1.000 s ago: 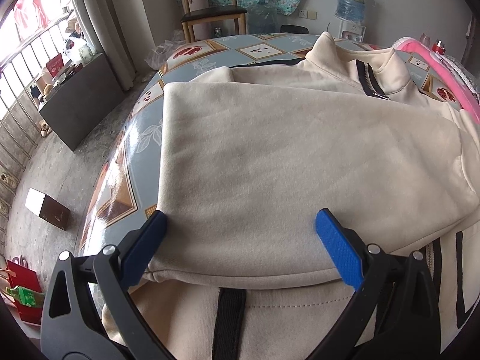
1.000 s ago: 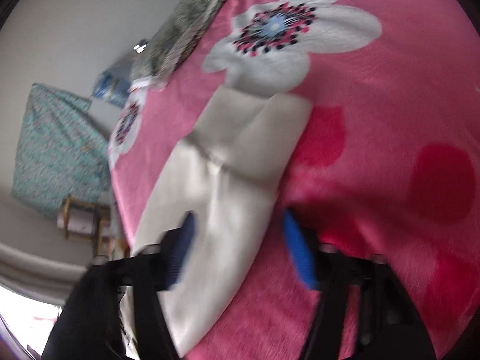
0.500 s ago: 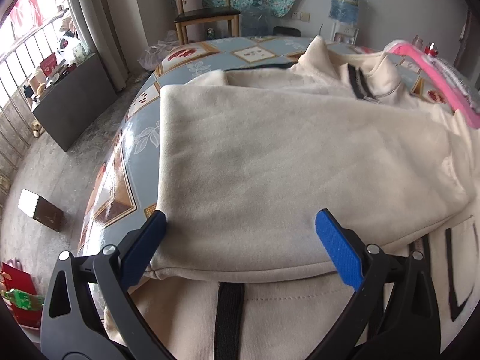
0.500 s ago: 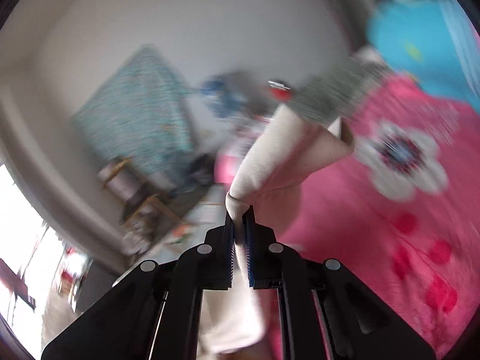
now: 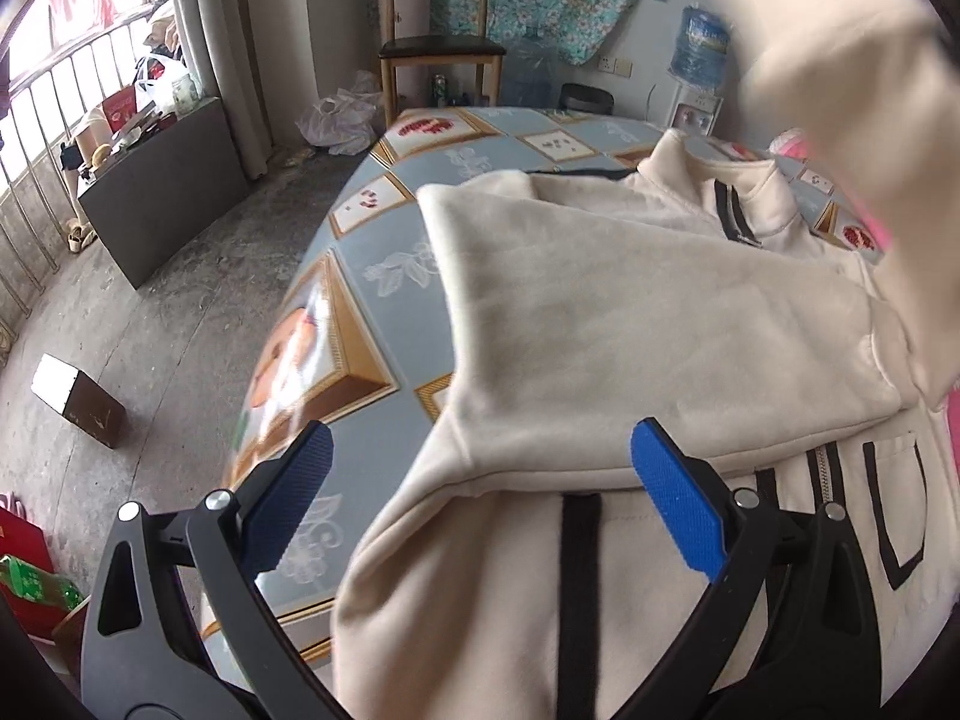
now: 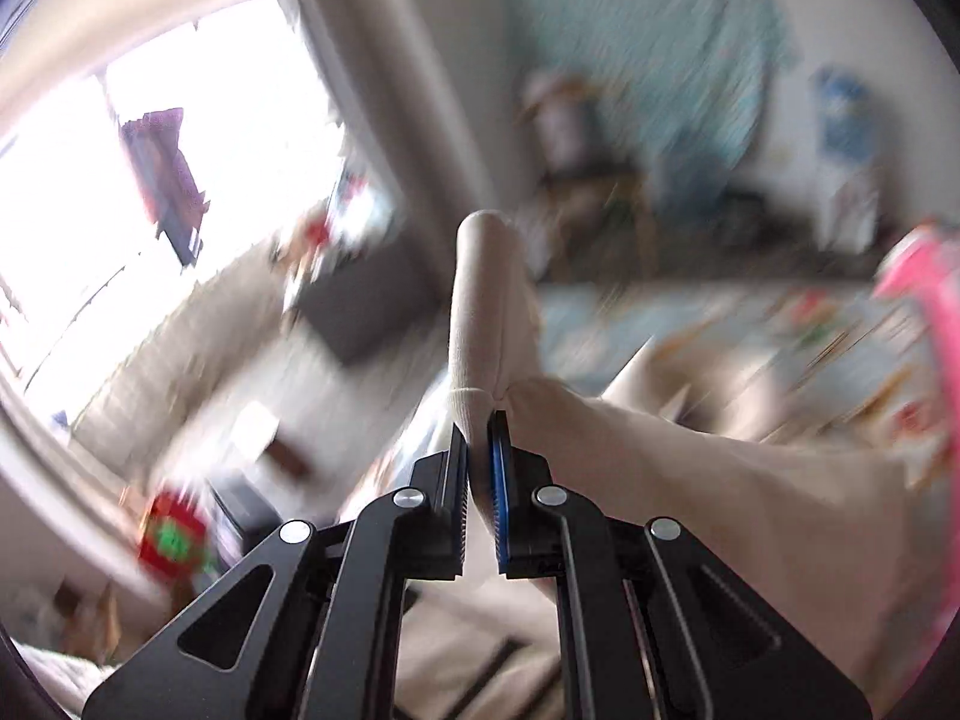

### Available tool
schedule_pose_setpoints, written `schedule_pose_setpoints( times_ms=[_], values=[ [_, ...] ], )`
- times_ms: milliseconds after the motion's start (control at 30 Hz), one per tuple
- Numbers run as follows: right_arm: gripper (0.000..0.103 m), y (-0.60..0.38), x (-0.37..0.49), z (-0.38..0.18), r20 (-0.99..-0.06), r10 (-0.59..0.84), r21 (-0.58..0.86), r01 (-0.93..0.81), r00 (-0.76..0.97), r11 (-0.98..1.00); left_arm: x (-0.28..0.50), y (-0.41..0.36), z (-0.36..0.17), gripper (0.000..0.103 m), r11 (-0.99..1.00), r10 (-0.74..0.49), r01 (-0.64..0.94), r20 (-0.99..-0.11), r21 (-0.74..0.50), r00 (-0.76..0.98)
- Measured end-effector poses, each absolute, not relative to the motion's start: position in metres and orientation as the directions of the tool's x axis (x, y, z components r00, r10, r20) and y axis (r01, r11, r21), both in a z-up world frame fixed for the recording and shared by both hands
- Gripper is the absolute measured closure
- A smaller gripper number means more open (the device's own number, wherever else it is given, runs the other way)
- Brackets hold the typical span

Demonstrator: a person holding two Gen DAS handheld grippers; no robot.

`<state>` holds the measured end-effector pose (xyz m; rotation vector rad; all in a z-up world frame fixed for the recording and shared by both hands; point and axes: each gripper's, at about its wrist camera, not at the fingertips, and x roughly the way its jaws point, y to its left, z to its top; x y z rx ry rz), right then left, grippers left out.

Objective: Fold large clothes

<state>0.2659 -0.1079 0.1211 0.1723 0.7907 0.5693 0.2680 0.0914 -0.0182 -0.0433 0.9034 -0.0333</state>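
Across the frame's upper right the right gripper pinches the sleeve; lay it flat across the jacket; left gripper gapes wide, empty.

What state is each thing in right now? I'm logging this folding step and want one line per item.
Cream jacket: spread on the table, one sleeve already folded across its front.
Other sleeve: lifted off the table, cuff pinched.
Right gripper: shut on the cuff.
Left gripper: open, holding nothing, above the jacket's hem.
Jacket zipper: closed as far as visible.
Table: covered by a patterned cloth.
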Motion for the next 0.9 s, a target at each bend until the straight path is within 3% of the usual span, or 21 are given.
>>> schedule_pose_setpoints(
  times_ms=[100,200,233,300,367,567,633,767,833,900],
  values=[
    [0.091,-0.050,0.279,0.031,-0.805,0.509,0.380,-0.394,0.304,0.837,0.259,0.105,-0.010,0.006,0.997,-0.069,0.019,-0.772,-0.073,0.632],
    [0.088,-0.055,0.269,0.003,-0.804,0.546,0.456,-0.344,0.236,0.821,0.255,0.114,-0.003,0.006,0.994,-0.100,0.040,-0.757,-0.097,0.646],
    [0.082,-0.063,0.265,0.005,-0.793,0.557,0.471,-0.333,0.247,0.817,0.255,0.115,-0.001,0.006,0.993,-0.116,0.050,-0.750,-0.109,0.651],
    [0.048,-0.089,0.252,0.017,-0.761,0.571,0.485,-0.314,0.308,0.816,0.258,0.115,0.002,0.006,0.986,-0.160,0.077,-0.736,-0.146,0.658],
    [0.035,-0.126,0.231,0.033,-0.732,0.538,0.458,-0.283,0.418,0.843,0.266,0.113,0.002,0.006,0.981,-0.186,0.087,-0.730,-0.171,0.658],
    [0.033,-0.246,0.210,0.057,-0.724,0.400,0.422,-0.099,0.562,0.901,0.279,0.101,0.000,0.009,0.965,-0.255,0.118,-0.725,-0.235,0.640],
    [0.033,-0.293,0.225,0.050,-0.742,0.340,0.426,0.015,0.577,0.905,0.279,0.098,-0.003,0.023,0.961,-0.270,0.123,-0.733,-0.248,0.625],
    [0.033,-0.371,0.257,0.036,-0.765,0.258,0.454,0.209,0.591,0.866,0.282,0.094,-0.016,0.042,0.963,-0.261,0.095,-0.776,-0.253,0.574],
    [0.033,-0.384,0.279,0.018,-0.792,0.224,0.431,0.261,0.568,0.864,0.288,0.092,-0.026,0.055,0.967,-0.244,0.074,-0.805,-0.244,0.540],
    [0.033,-0.389,0.303,-0.003,-0.823,0.207,0.408,0.296,0.529,0.863,0.293,0.091,-0.034,0.062,0.969,-0.236,0.064,-0.822,-0.238,0.519]
  ],
)
